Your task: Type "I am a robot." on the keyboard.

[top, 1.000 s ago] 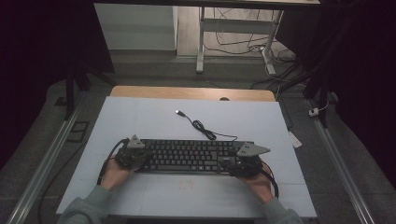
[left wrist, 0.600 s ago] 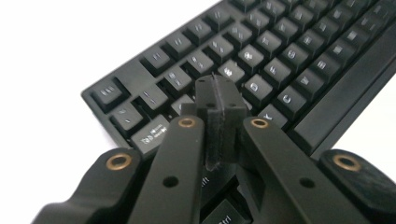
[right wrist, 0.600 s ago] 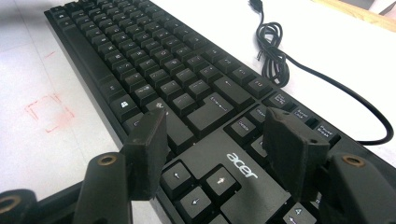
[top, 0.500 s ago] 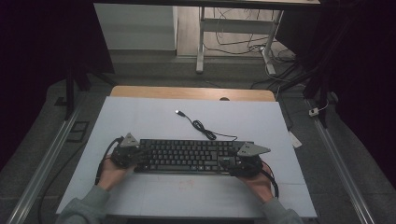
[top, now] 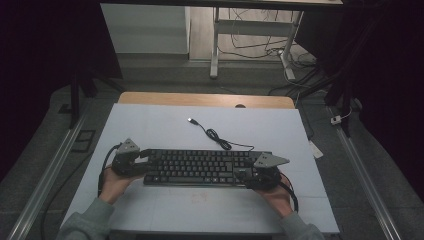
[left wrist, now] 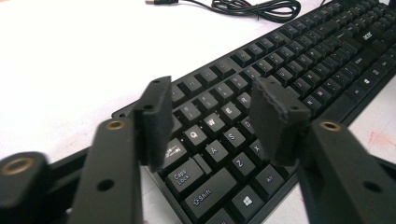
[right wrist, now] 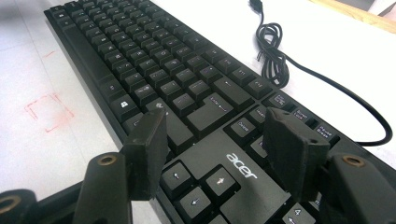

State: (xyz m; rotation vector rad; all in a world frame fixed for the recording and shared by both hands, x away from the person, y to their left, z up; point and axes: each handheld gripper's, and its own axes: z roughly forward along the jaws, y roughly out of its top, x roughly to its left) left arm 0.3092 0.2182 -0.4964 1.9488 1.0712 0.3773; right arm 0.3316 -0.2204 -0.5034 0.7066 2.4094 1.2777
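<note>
Left gripper (left wrist: pixel 210 121) just released, lifted off "acer" keyboard (right wrist: pixel 187 93); right gripper (right wrist: pixel 219 140) released

Near strip: bare white surface (top: pixel 200 210) in front of the black plastic keyboard (top: pixel 200 167), free between the forearms.
Far half: open, except the keyboard's coiled black cable (top: pixel 218 139) with its USB plug (top: pixel 191 120).
Keyboard ends: each taken by a hand-held gripper.
Side margins: narrow.
</note>
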